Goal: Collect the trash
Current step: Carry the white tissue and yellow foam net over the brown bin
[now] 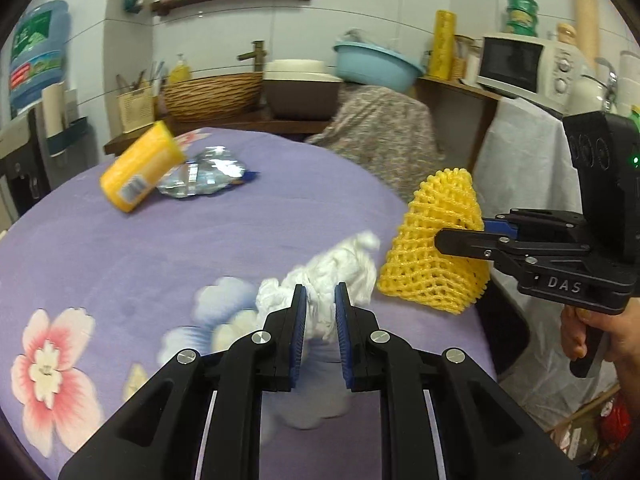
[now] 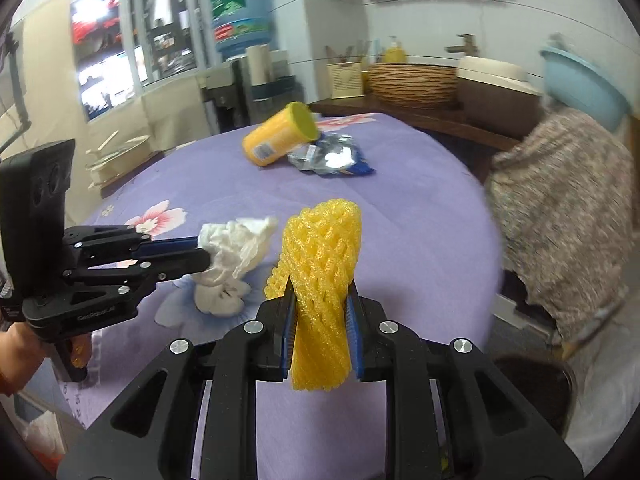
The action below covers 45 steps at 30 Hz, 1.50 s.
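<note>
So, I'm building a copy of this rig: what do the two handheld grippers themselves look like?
Both are matte black plastic with silver screw heads and blue ribbed finger pads. The right gripper has raised "DAS" lettering, a pistol handle, and a black box on top with round lenses and a green light. The left gripper carries a similar box. Bare hands, no visible cables.

Round worktop under purple cloth with pink and white flower prints. Yellow canister on its side at far end, leaning on crumpled silver-blue foil wrapper. Crumpled white tissue near front edge; whether it rests on cloth unclear.
</note>
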Tool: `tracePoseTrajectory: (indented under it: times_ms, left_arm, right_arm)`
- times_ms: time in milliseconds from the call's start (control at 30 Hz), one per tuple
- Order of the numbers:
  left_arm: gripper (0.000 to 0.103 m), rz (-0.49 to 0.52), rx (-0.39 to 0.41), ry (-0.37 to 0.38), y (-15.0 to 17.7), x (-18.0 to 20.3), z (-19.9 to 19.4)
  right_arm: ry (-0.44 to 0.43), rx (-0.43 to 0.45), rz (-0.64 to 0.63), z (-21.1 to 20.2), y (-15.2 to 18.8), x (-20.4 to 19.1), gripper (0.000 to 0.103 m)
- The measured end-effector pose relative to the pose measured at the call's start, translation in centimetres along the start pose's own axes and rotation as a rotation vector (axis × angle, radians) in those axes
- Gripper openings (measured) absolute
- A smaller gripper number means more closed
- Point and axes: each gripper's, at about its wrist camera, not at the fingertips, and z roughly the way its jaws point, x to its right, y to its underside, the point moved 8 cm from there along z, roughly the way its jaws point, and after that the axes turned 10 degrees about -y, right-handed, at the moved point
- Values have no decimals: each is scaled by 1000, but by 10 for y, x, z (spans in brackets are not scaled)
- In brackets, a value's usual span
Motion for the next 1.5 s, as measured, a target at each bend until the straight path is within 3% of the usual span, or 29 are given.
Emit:
tracePoseTrajectory:
  times_ms: [133, 267, 400, 500, 667, 700, 733, 767, 800, 867, 1033, 1067, 1100, 1133, 1200, 1300, 1500]
  left_arm:
    - [15, 29, 6, 80, -2, 46, 1]
    - [14, 88, 38, 104, -8, 83, 0]
    - [13, 67, 38, 157, -15, 99, -1]
    - [10, 75, 50, 162, -20, 109, -3]
    - [10, 146, 92, 77, -25, 102, -8]
    - [23, 131, 84, 79, -23, 97, -8]
    - [60, 115, 65, 86, -19, 92, -7]
    - [78, 88, 37, 88, -15, 85, -4]
    - [87, 50, 32, 84, -11, 77, -2]
    - [86, 12, -13, 74, -2, 66, 6]
    - [83, 48, -155, 59, 24, 74, 31]
    - [76, 49, -175, 65, 27, 76, 33]
    - [59, 44, -183, 77, 29, 78, 33]
    - [50, 36, -187, 80, 29, 79, 34]
    - [41, 58, -203, 68, 30, 84, 34]
    - [37, 102, -157, 65, 20, 95, 24]
    - [36, 152, -93, 173, 2, 145, 7]
  right_arm:
    - [95, 33, 61, -39, 26, 28, 22]
    - [172, 56, 148, -73, 53, 59, 22]
    - [235, 67, 211, -99, 79, 84, 22]
    - [267, 78, 266, -114, 96, 103, 22]
    - [310, 61, 304, -118, 114, 121, 22]
    - [311, 56, 300, -118, 116, 122, 22]
    - [305, 50, 298, -115, 118, 121, 22]
    - [298, 47, 296, -114, 120, 120, 22]
    - [291, 45, 292, -111, 120, 118, 23]
    - [279, 43, 292, -107, 121, 117, 23]
    - [248, 42, 290, -97, 119, 111, 23]
    - [248, 41, 285, -97, 119, 110, 23]
    - [253, 40, 278, -97, 119, 108, 23]
    - [257, 38, 273, -97, 118, 108, 23]
    - [266, 33, 267, -98, 119, 108, 23]
    - [277, 29, 274, -102, 124, 112, 23]
    - [318, 3, 321, -106, 142, 132, 23]
